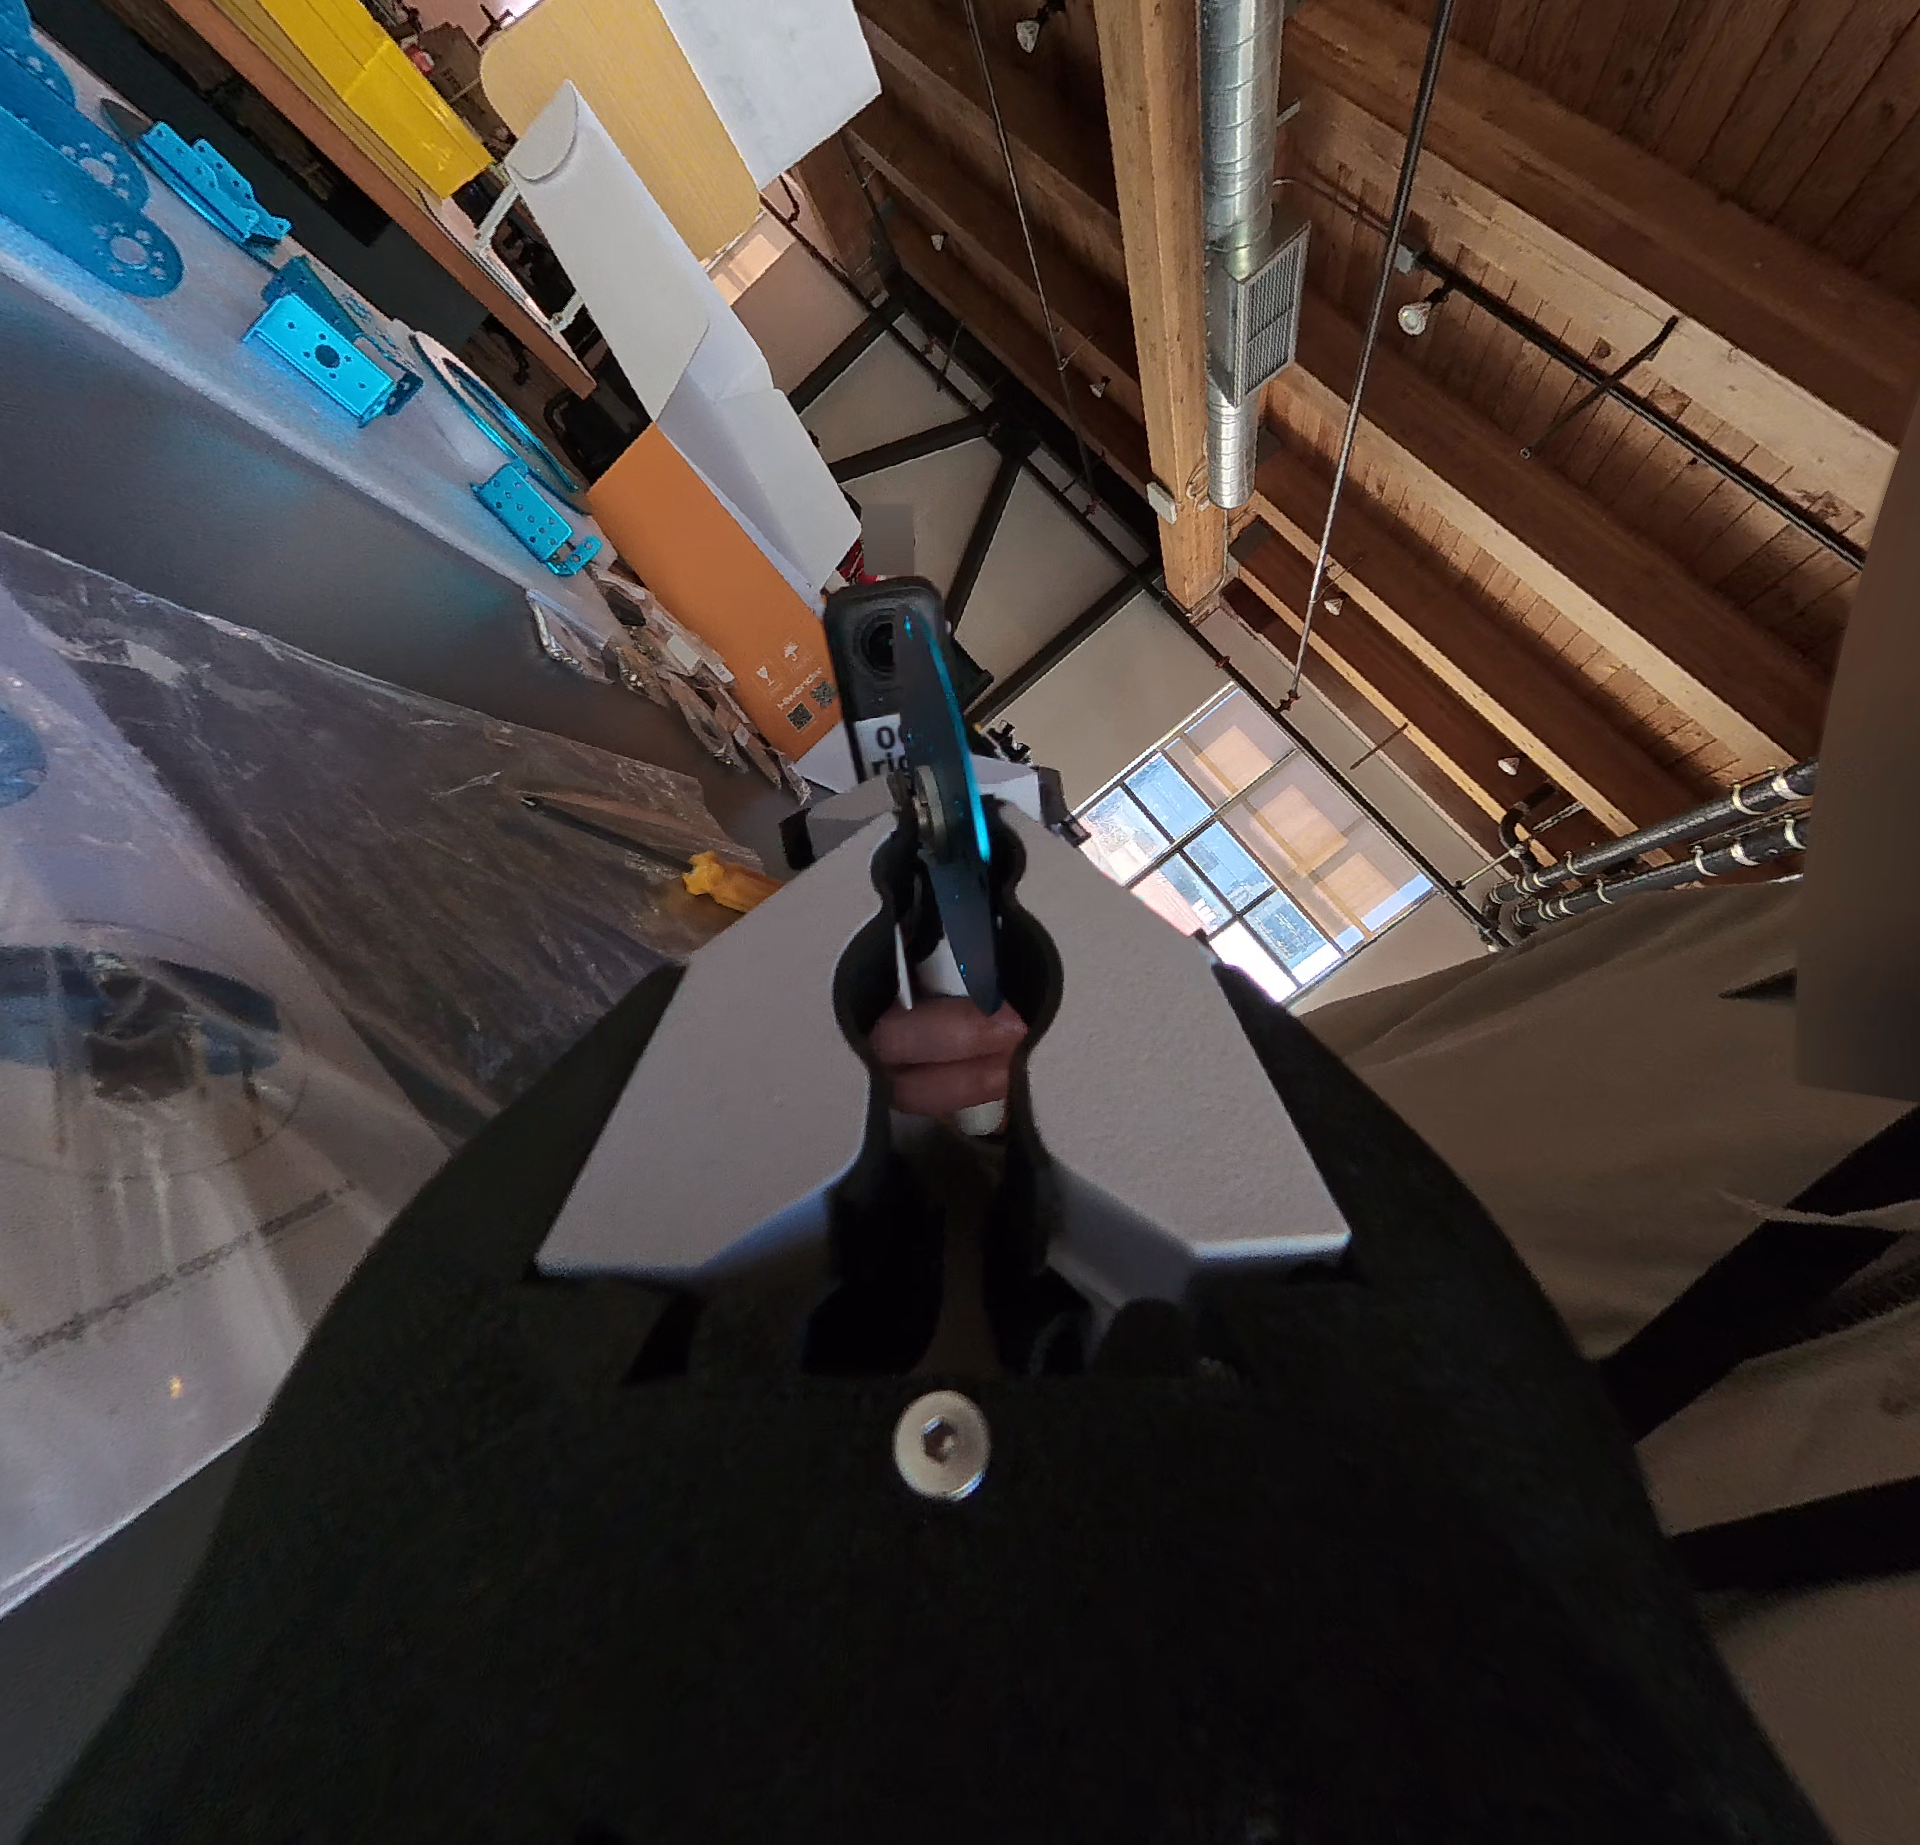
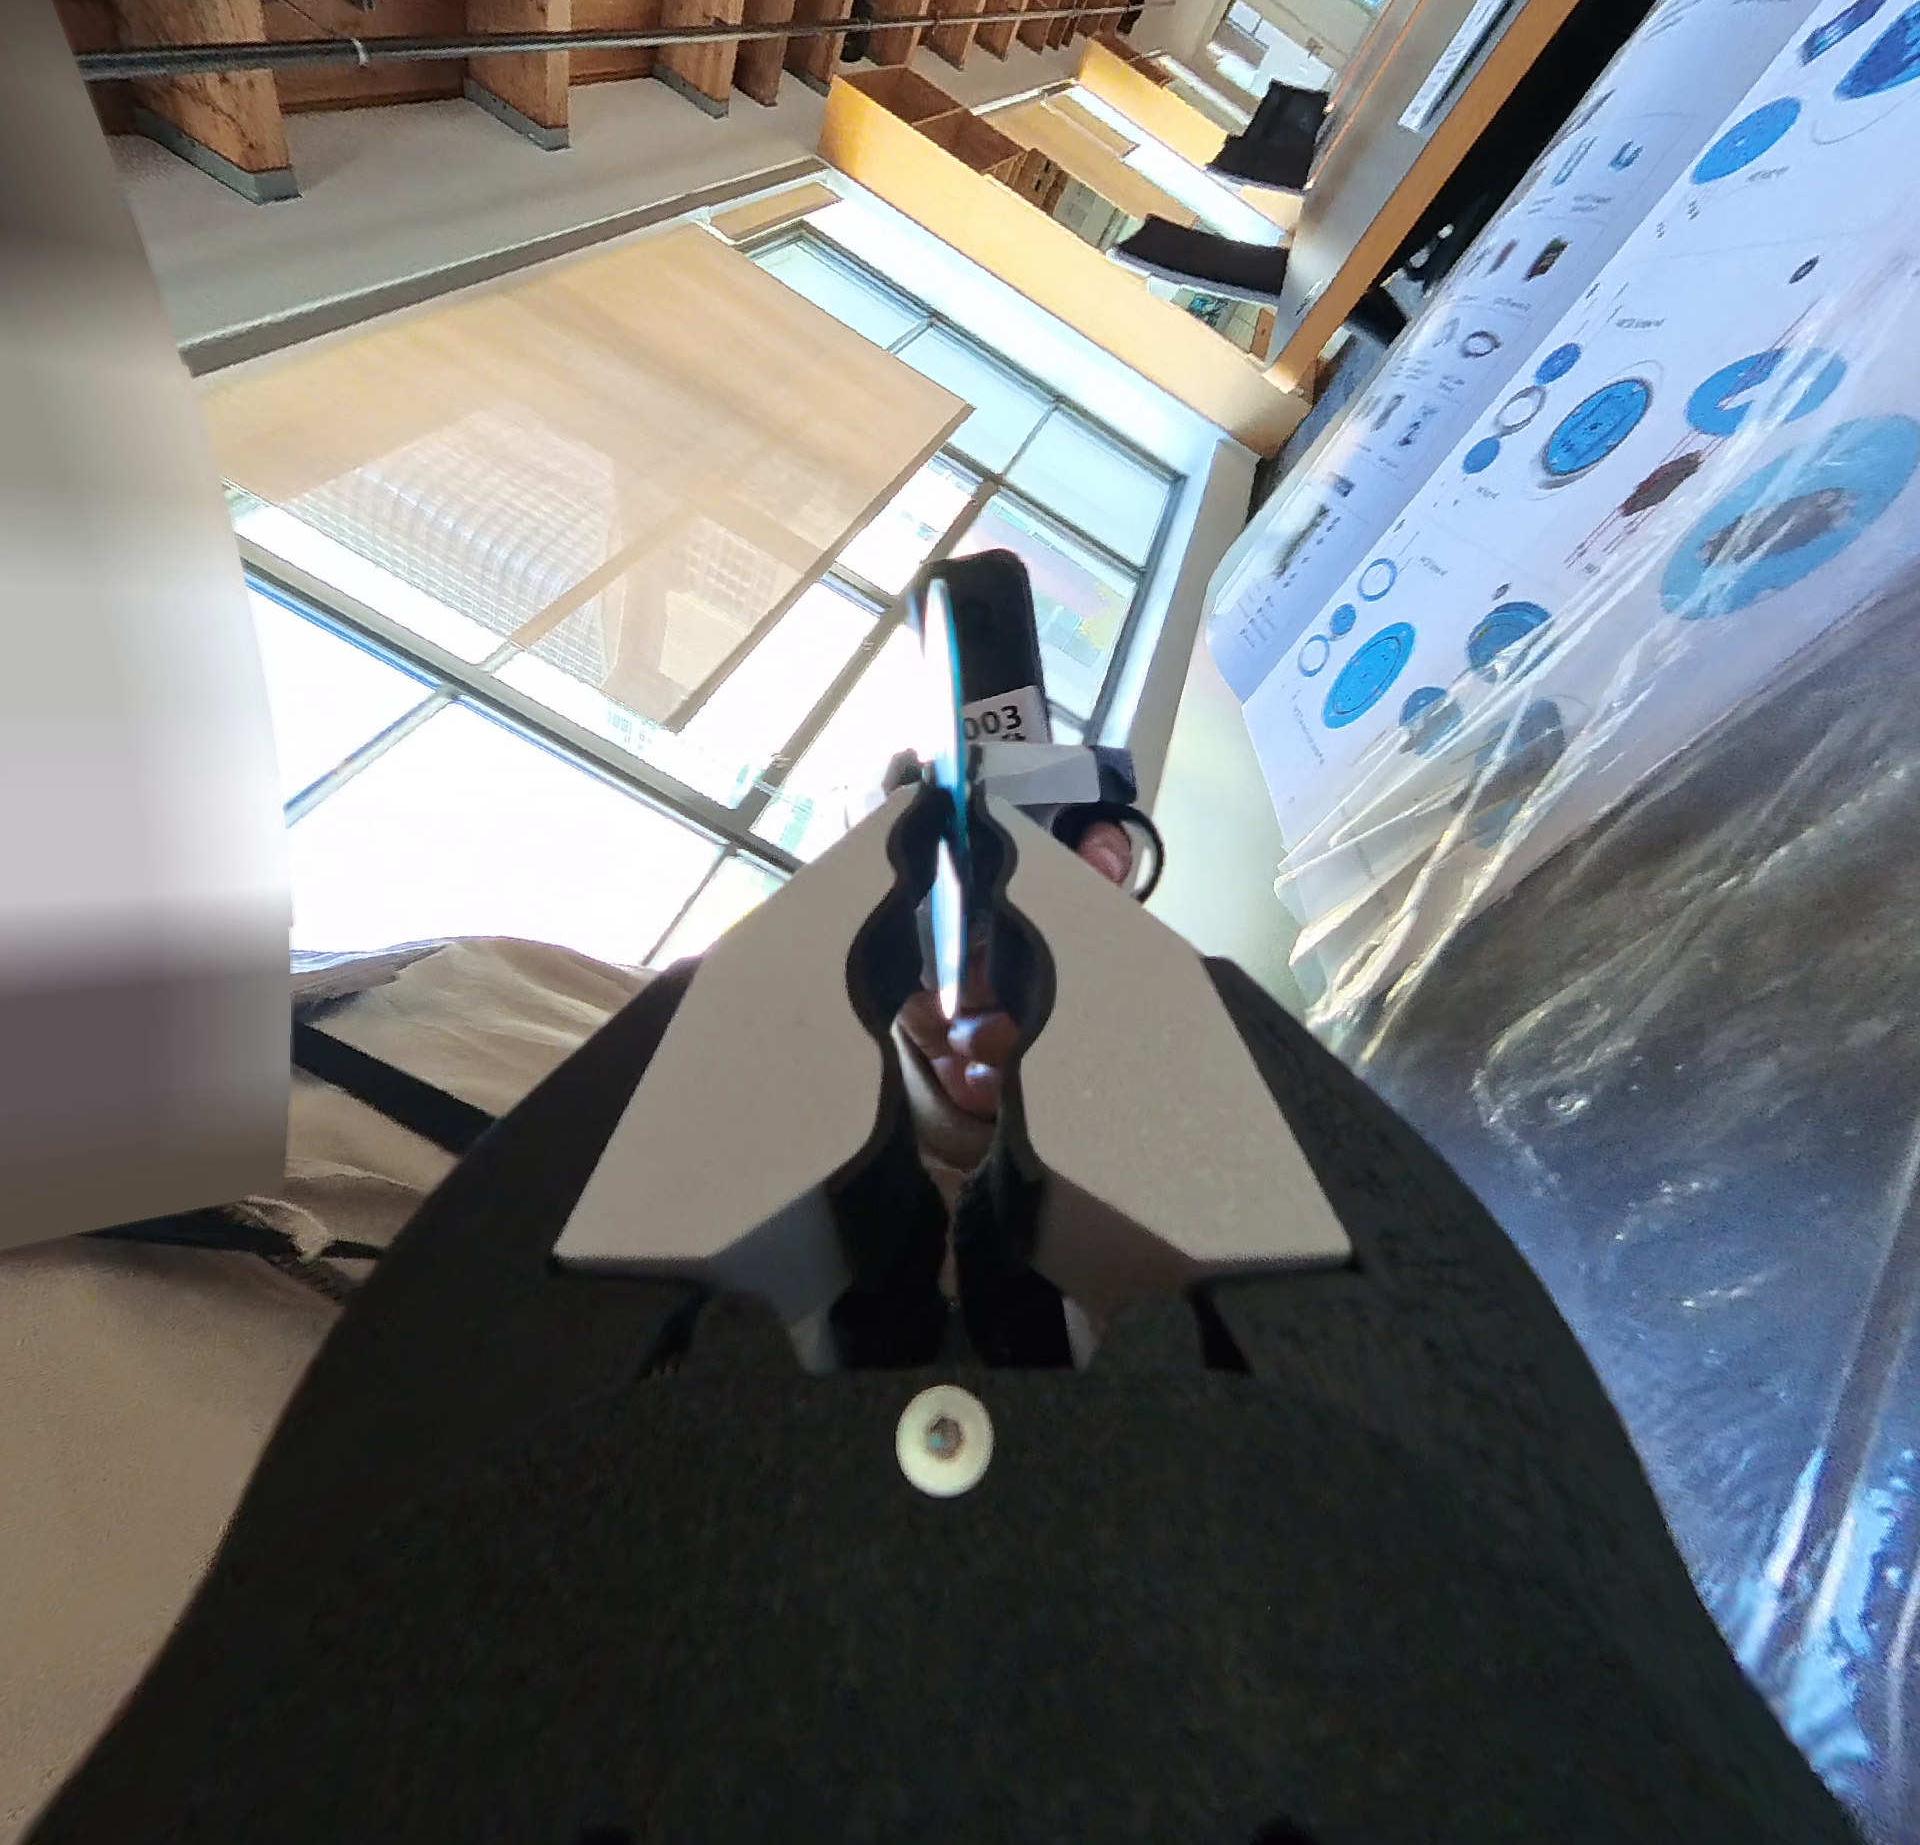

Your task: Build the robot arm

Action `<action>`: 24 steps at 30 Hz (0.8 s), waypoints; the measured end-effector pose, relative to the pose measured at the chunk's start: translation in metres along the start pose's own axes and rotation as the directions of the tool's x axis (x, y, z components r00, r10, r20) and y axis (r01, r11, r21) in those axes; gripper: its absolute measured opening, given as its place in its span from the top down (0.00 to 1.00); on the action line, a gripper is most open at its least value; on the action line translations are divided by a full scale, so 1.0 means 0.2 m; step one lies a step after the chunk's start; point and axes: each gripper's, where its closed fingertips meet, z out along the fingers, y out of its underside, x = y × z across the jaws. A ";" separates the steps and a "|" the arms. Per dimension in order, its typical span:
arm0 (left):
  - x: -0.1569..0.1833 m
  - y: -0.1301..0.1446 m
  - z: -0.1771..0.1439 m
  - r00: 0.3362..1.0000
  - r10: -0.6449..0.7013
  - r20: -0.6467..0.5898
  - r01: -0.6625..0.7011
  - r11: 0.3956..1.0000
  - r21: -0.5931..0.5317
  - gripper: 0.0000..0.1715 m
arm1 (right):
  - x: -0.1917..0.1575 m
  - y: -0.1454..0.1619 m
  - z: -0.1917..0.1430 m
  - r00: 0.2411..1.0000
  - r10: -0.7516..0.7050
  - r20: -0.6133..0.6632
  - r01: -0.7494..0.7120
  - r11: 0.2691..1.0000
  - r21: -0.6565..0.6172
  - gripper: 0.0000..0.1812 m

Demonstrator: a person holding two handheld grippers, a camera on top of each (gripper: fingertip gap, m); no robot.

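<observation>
My left gripper (image 1: 940, 821) is shut on a thin blue metal disc (image 1: 961, 891), seen nearly edge-on and held up in the air. A small silver fastener (image 1: 923, 793) sits on the disc by the fingertips. The right gripper's camera (image 1: 878, 642) and the hand (image 1: 940, 1052) holding it show just behind the disc. In the right wrist view my right gripper (image 2: 945, 808) is shut on the same blue disc (image 2: 948, 902) from the opposite side. The left gripper's camera (image 2: 997, 642) and a hand (image 2: 961, 1063) show beyond it.
A grey table (image 1: 208, 507) runs tilted along the left, with blue metal brackets (image 1: 332, 356), an orange and white box (image 1: 717, 590), a yellow-handled screwdriver (image 1: 717, 876) and clear plastic bags (image 1: 260, 860). A printed sheet with blue part drawings (image 2: 1558, 393) and another plastic bag (image 2: 1662, 912) lie at the right.
</observation>
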 end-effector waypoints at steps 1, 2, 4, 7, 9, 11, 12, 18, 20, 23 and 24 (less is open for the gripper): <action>-0.01 0.00 0.00 1.000 0.004 0.013 -0.004 1.000 0.000 0.94 | 0.01 0.00 0.00 1.000 -0.023 -0.021 0.023 1.000 0.000 0.98; -0.01 0.00 0.00 1.000 0.012 0.022 -0.012 1.000 -0.002 0.93 | 0.01 0.00 0.00 0.999 -0.041 -0.033 0.041 0.999 -0.008 0.98; -0.01 0.00 -0.01 0.999 0.024 0.032 -0.023 1.000 -0.008 0.93 | 0.00 0.00 0.00 0.995 -0.082 -0.057 0.081 0.997 -0.017 0.98; -0.01 0.00 0.00 1.000 0.006 0.011 -0.006 1.000 -0.008 0.93 | -0.01 0.01 0.01 0.991 -0.117 -0.070 0.114 0.993 -0.039 0.98; 0.00 0.00 0.00 1.000 -0.009 -0.005 0.009 1.000 -0.006 0.94 | -0.01 0.02 0.01 0.990 -0.121 -0.070 0.118 0.992 -0.053 0.98; 0.01 0.00 0.01 1.000 -0.015 -0.022 0.015 1.000 -0.006 0.96 | -0.02 0.02 0.01 0.993 -0.104 -0.057 0.101 0.994 -0.053 0.98; 0.01 0.01 0.01 1.000 -0.021 -0.021 0.020 1.000 -0.013 0.96 | -0.02 0.02 0.01 0.994 -0.092 -0.054 0.089 0.994 -0.057 0.98; -0.02 0.00 0.02 0.999 -0.041 0.007 0.041 0.999 -0.007 0.96 | 0.00 0.00 0.00 0.994 -0.089 -0.063 0.085 0.995 -0.054 0.97; -0.04 0.00 0.02 0.999 -0.016 0.035 0.016 1.000 -0.002 0.97 | -0.01 -0.02 -0.02 0.986 -0.142 -0.084 0.139 0.989 -0.042 0.94; -0.06 -0.03 0.00 0.998 0.005 0.069 -0.005 1.000 0.002 0.97 | -0.02 -0.11 -0.09 0.968 -0.215 -0.132 0.217 0.976 -0.004 0.91; -0.07 -0.04 -0.01 0.996 0.020 0.088 -0.020 1.000 0.005 0.96 | -0.02 -0.13 -0.13 0.947 -0.268 -0.175 0.269 0.963 -0.020 0.90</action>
